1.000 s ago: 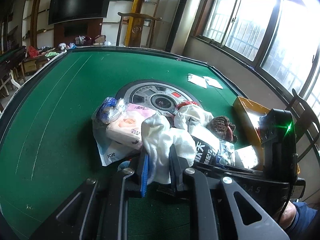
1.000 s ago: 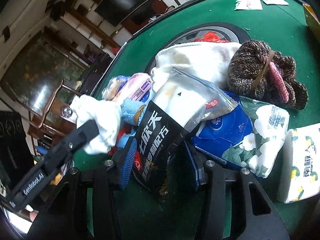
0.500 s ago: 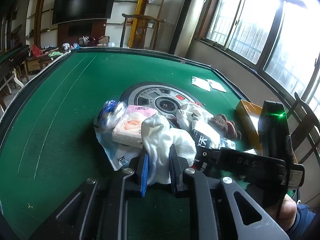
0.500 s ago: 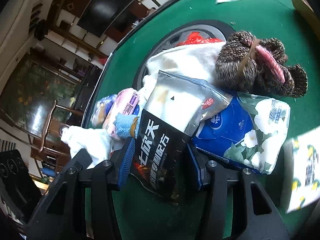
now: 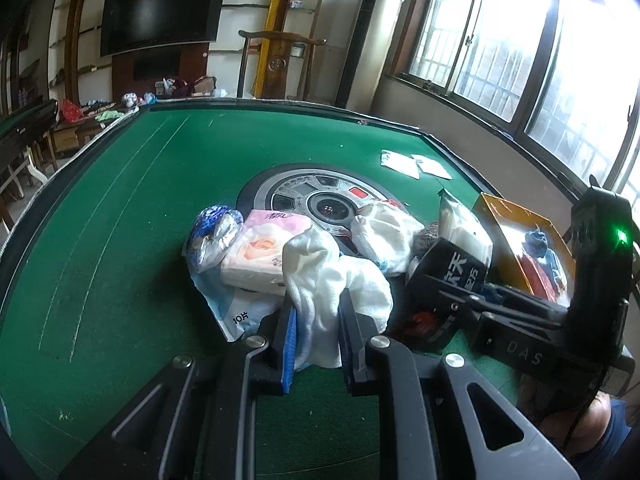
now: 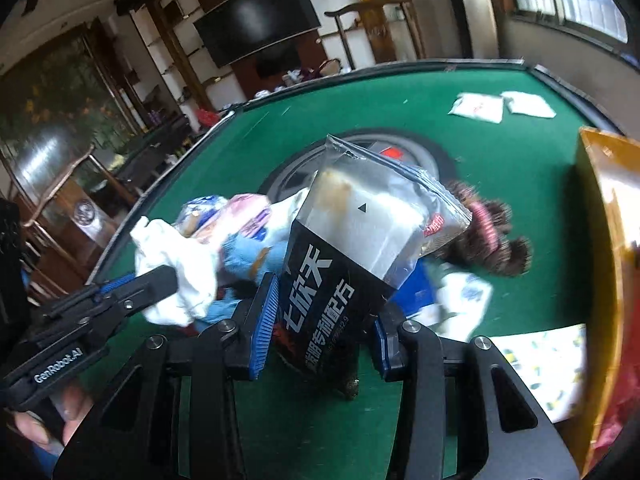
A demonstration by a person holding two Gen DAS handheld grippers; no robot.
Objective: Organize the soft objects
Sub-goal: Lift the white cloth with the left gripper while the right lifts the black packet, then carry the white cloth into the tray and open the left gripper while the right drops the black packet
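Observation:
My left gripper is shut on a white cloth, held just above the green table; the cloth also shows in the right wrist view. My right gripper is shut on a black and silver packet and holds it upright, lifted off the pile; the packet also shows in the left wrist view. The pile holds a pink tissue pack, a blue-and-white wrapped bundle, another white cloth, a brown knit item and a blue floral tissue pack.
An orange box stands at the table's right edge, with items inside. A round grey hub sits in the table's middle. Two white paper packets lie at the far right. A yellow-patterned tissue pack lies near the box.
My right gripper has lifted the black packet up off the pile and tilted it upright, towards the orange box. My left gripper has kept hold of the white cloth, a little higher.

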